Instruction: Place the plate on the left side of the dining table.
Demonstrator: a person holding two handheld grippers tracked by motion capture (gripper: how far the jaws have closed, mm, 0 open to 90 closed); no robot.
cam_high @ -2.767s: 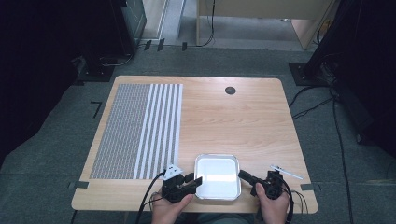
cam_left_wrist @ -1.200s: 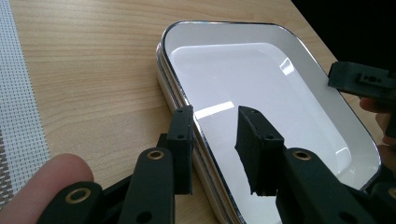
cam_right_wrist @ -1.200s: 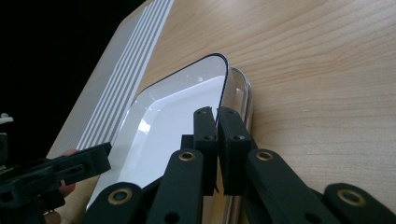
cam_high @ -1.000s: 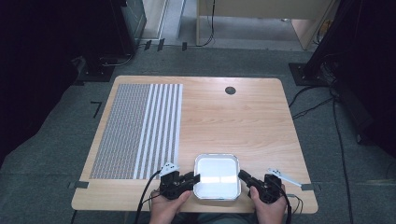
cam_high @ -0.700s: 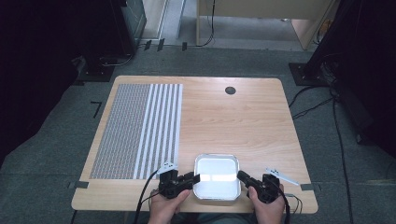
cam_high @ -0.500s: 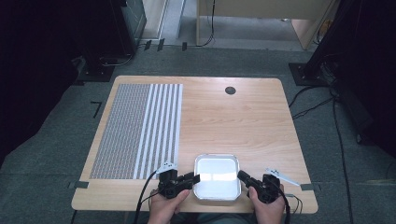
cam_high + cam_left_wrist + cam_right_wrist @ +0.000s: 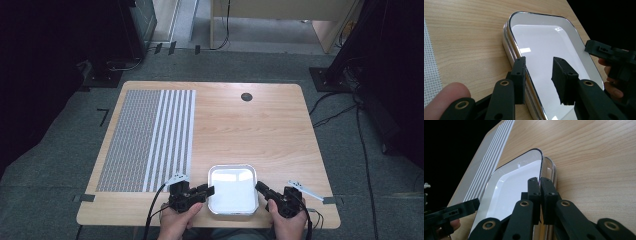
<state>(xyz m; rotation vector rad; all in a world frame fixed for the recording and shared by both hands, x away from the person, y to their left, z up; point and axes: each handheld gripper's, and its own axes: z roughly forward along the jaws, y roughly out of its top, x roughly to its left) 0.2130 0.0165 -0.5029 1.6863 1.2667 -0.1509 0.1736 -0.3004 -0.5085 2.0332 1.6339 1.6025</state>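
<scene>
**Both hands drawn in against the white tray since the earlier view**

Nothing else on the table has shifted: the tray sits where it sat, and the two hands, a little farther out before, now flank its near corners.

Dark grey carpet runs round a pale wood-grain table (image 7: 260, 130) with rounded corners; black cables trail over the floor at the right, and dark equipment stands at the back left. A round black grommet (image 7: 246, 96) is set near the table's far edge. Over the left part lies a woven mesh mat (image 7: 150, 140), fine grey grid turning to white stripes on its right side.

At the near edge, centre, rests the white tray (image 7: 233, 189): a glossy rounded rectangle with a dark thin rim, nested on a clear one beneath. It holds nothing.

Left gripper (image 7: 539, 75): jaws spread, astride the tray's left rim, one outside, one over the basin. Right gripper (image 7: 540, 192): jaws pressed together, pinching the tray's right rim.
</scene>
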